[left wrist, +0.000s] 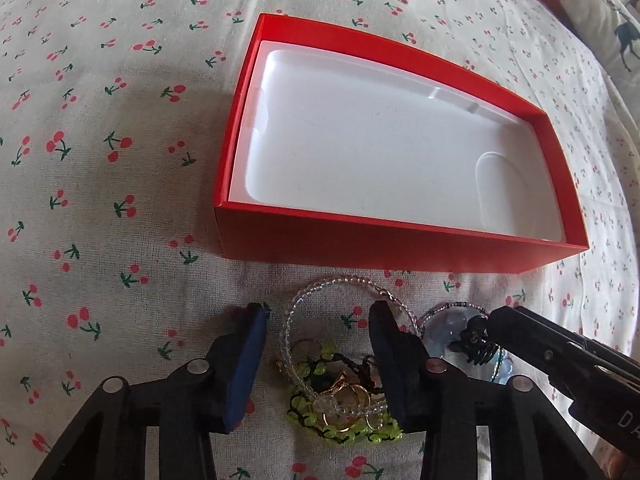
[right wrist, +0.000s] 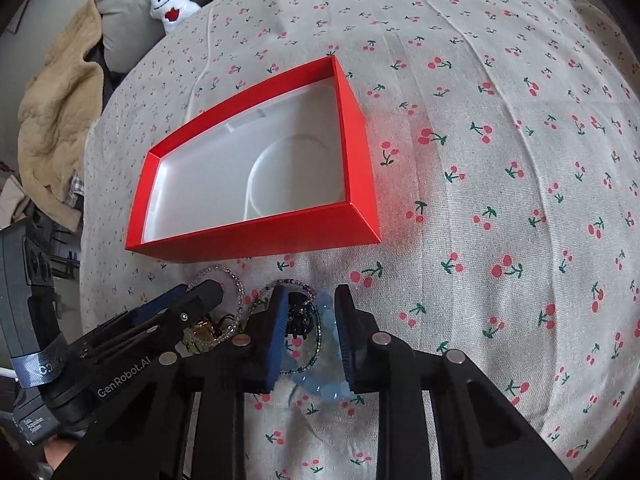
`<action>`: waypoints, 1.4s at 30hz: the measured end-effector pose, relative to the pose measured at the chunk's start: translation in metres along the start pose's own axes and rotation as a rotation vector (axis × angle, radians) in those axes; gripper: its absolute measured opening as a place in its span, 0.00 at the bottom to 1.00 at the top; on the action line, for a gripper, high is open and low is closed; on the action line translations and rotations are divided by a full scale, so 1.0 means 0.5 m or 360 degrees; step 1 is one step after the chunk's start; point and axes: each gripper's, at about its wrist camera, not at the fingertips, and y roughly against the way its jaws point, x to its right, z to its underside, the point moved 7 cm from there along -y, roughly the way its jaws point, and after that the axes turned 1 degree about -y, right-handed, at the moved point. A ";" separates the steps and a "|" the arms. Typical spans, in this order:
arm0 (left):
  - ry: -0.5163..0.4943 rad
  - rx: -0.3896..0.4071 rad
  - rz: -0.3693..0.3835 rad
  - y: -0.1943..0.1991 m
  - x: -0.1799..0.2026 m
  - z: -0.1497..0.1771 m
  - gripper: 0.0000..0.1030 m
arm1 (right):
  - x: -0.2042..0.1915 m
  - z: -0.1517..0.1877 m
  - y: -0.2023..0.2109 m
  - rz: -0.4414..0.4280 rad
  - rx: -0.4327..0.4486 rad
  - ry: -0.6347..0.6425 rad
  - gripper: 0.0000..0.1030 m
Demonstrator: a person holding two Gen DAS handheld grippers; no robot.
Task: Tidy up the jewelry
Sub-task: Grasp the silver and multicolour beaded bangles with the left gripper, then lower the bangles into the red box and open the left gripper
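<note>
An open red box point(left wrist: 400, 248) with a bare white insert lies on the cherry-print cloth. Just in front of it is a jewelry pile: a clear bead bracelet point(left wrist: 332, 282), a green bead strand point(left wrist: 308, 412) and gold rings point(left wrist: 348, 396). My left gripper point(left wrist: 319, 312) straddles this pile; its left pad stands clear of the pile, while the right pad touches it. To the right, my right gripper point(right wrist: 311, 294) is closed around a pale blue bead bracelet point(right wrist: 320, 388), pads touching its sides. A black hair claw point(right wrist: 298, 320) and a thin dark bead bracelet point(right wrist: 316, 344) also lie between those fingers.
The cherry-print cloth point(right wrist: 500, 200) stretches wide to the right of the box point(right wrist: 256, 240). A white plush toy point(right wrist: 170, 2), green plush toys and a beige blanket point(right wrist: 60, 108) lie beyond the cloth's far left edge. The two grippers sit close side by side.
</note>
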 end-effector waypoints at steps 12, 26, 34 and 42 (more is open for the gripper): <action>0.0001 0.0008 -0.0007 -0.006 -0.002 -0.005 0.02 | -0.007 0.002 -0.004 0.0022 0.0009 0.0048 0.04; 0.0018 0.0224 0.0174 0.104 0.016 -0.007 0.00 | -0.025 0.005 0.087 -0.0093 0.0191 0.0039 0.02; 0.0012 0.0369 0.0279 0.178 0.057 -0.036 0.00 | -0.058 -0.015 0.165 -0.0086 0.0362 0.0075 0.02; -0.0053 0.0432 0.0447 0.211 0.120 -0.091 0.00 | -0.091 -0.063 0.218 -0.0071 0.0481 0.0092 0.02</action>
